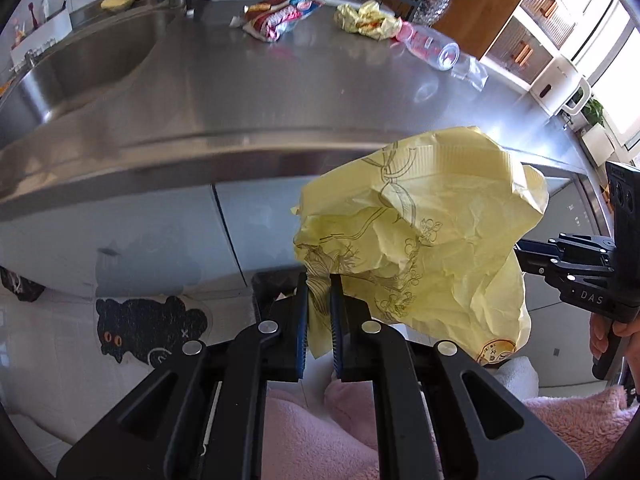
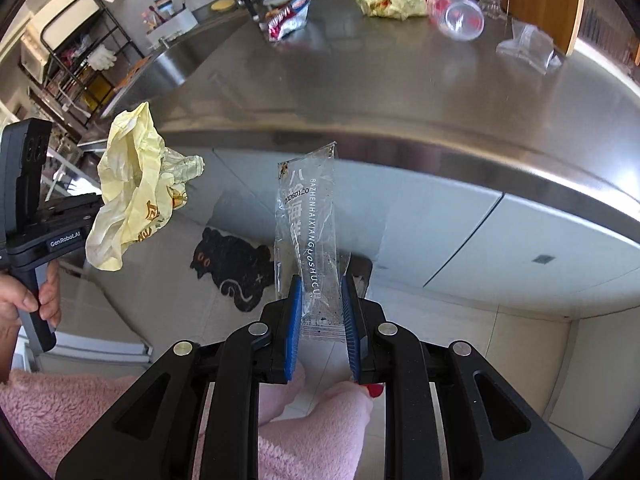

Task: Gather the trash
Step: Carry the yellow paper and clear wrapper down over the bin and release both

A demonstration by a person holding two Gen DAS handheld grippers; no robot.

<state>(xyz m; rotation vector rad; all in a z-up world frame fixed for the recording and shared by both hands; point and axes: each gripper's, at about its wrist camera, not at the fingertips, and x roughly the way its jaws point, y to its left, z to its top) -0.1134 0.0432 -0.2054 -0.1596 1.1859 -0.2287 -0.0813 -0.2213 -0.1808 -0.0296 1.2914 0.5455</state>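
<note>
1. Left claw [image 1: 319, 312] pinches a crumpled pale-yellow printed paper wrapper [image 1: 424, 240]; right claw [image 2: 321, 312] grips a clear printed plastic sachet [image 2: 310, 240], both off the edge.
2. Stainless-steel tabletop [image 1: 280, 92] with sink [image 1: 80, 60] carries one red-white snack packet [image 1: 280, 16], one yellow wrapper wad [image 1: 366, 20], one clear plastic bottle [image 1: 430, 46].

Black grippers, blue-padded jaws, silver screws; pink fleece sleeves [image 2: 60, 412].

We see a stainless steel counter [image 1: 280, 92] with a sink [image 1: 80, 60] at its left. Below us, pale floor tiles [image 2: 520, 352] carry a black cat mat [image 1: 148, 328]. Daylight pours through windows [image 1: 616, 80].
</note>
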